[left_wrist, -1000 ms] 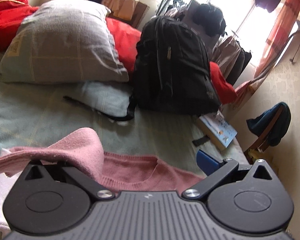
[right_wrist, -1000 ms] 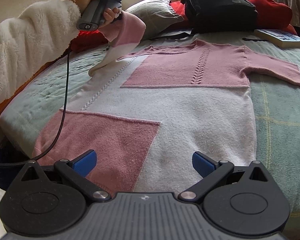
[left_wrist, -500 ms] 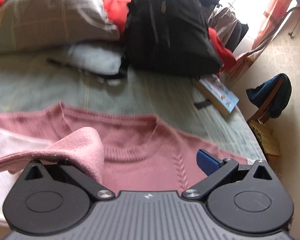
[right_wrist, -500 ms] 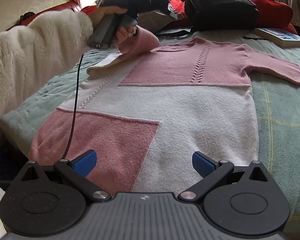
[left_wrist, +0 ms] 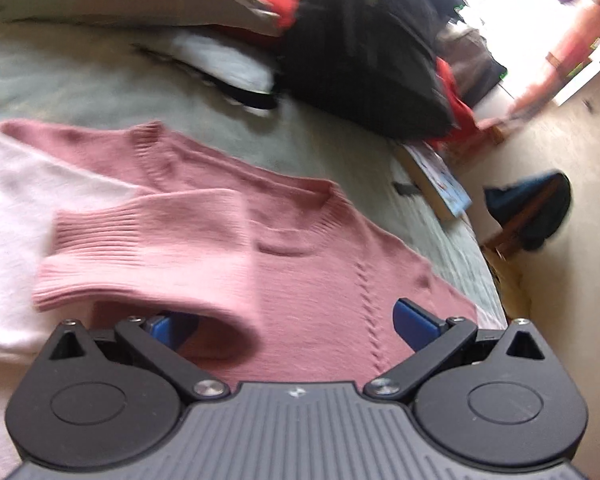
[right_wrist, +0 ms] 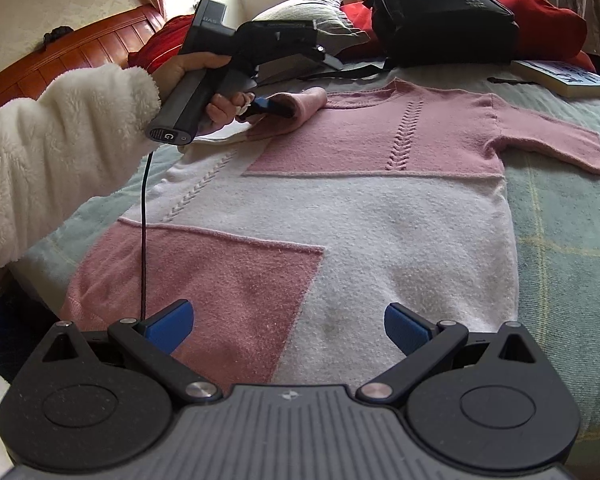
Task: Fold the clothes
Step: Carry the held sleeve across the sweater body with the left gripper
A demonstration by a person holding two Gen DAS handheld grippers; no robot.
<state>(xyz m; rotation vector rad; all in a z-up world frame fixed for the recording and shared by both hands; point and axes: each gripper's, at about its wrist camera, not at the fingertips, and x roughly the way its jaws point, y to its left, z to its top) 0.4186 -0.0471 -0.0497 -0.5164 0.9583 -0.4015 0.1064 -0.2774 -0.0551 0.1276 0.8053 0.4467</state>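
Note:
A pink and white knit sweater [right_wrist: 380,216] lies flat on the bed, neck toward the far end. Its left sleeve [left_wrist: 148,248] is folded in over the chest, and the ribbed cuff drapes over the left finger of my left gripper [left_wrist: 294,324]. That gripper's jaws stand wide apart, so it is open. In the right wrist view a hand in a white fleece sleeve [right_wrist: 60,152] holds the left gripper [right_wrist: 272,108] low over the shoulder. My right gripper [right_wrist: 288,326] is open above the sweater's hem with nothing between its fingers. The right sleeve [right_wrist: 552,148] lies spread out.
A black backpack [right_wrist: 440,12], a grey pillow [right_wrist: 312,12] and red cushions [right_wrist: 540,16] sit at the bed's far end. A book [right_wrist: 564,78] lies near the right sleeve. The green blanket [right_wrist: 564,264] shows to the right. The gripper's cable [right_wrist: 143,220] hangs over the sweater's left side.
My left gripper has carried the sleeve down and inward from above the bed onto the sweater's chest. The right gripper has stayed still.

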